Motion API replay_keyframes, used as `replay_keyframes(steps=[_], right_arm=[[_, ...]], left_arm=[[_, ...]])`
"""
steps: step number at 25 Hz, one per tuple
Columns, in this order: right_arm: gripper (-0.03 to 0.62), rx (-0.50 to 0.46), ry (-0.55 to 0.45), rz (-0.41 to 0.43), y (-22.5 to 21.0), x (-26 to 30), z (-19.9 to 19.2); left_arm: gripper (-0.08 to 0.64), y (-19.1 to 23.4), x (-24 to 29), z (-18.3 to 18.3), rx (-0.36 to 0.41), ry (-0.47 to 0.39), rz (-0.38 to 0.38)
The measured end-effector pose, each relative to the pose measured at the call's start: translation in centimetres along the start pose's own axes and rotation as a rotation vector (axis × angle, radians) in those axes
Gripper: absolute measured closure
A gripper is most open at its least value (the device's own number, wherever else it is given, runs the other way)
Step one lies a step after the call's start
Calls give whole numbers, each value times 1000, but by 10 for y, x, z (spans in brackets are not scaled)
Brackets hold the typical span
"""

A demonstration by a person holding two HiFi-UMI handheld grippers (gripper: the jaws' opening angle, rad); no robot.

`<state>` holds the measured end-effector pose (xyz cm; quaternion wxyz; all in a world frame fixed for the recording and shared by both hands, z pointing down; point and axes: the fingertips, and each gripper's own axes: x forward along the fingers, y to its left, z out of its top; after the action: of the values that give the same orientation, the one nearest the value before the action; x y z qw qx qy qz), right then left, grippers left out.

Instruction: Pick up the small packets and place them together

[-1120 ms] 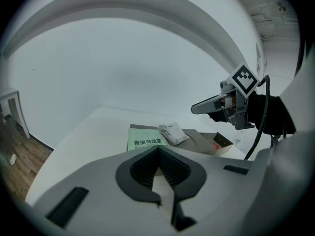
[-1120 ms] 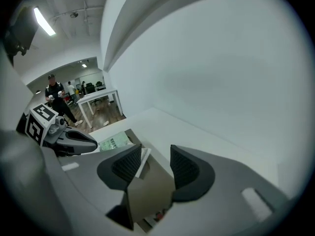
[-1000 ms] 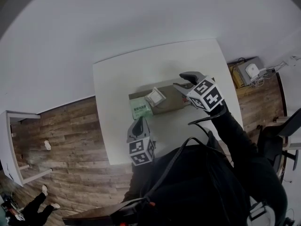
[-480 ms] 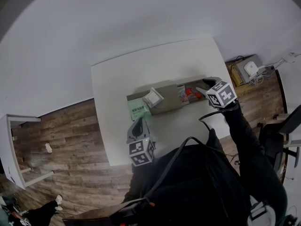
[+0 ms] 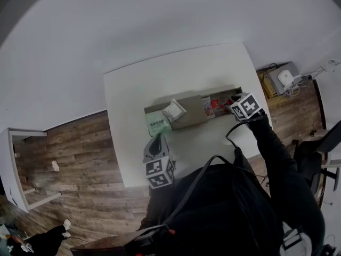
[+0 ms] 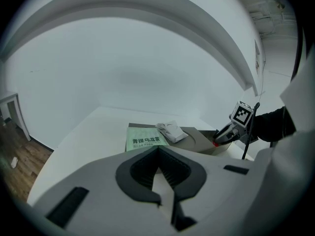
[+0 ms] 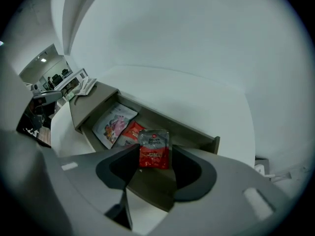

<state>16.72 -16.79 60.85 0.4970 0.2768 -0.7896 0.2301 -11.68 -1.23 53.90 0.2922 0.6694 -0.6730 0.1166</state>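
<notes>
Red packet point(image 7: 154, 150): lies face up in the tray, at its right end, directly between the right gripper's jaws; silver top band, red lower half.
Right gripper point(image 7: 155, 167): pointed steeply down into the tray, jaws wide apart and just been opening; the red packet sits in the gap, and the pads do not clearly press on it.
Second red packet point(image 7: 129, 133): in the same tray, just left of the red packet, which partly covers it.
Pale packet point(image 7: 114, 124): pink print, flat in the tray, touching the second red packet's left side, next to the box's mouth.
Tray point(image 7: 183, 127): shallow, grey-brown, low walls; it sticks out of the right end of the box, toward the table's right edge.
Box point(image 5: 189, 113): flat, grey-brown, lying left to right across the middle of the table.
White packet point(image 5: 175, 110): on top of the box, toward its left end, turned at an angle.
Green packet point(image 5: 159, 124): flat at the box's left end, print facing up, just beside the white packet.
Left gripper point(image 6: 158, 173): near the table's near edge, well apart from the box, pointing toward the green packet; jaws closed together, nothing in them.
Table point(image 5: 133, 89): white, rectangular.
</notes>
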Motion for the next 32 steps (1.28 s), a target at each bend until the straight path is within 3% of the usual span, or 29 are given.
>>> replay_keyframes(steps=[7, 22, 32], right_arm=[[417, -18, 103, -49, -6, 9, -6], [439, -45, 206, -97, -10, 17, -11], [543, -65, 234, -61, -1, 20, -11]], left_arm=[[561, 1, 0, -1, -5, 2, 2], [561, 4, 1, -1, -1, 3, 4], [561, 4, -1, 0, -3, -1, 5]])
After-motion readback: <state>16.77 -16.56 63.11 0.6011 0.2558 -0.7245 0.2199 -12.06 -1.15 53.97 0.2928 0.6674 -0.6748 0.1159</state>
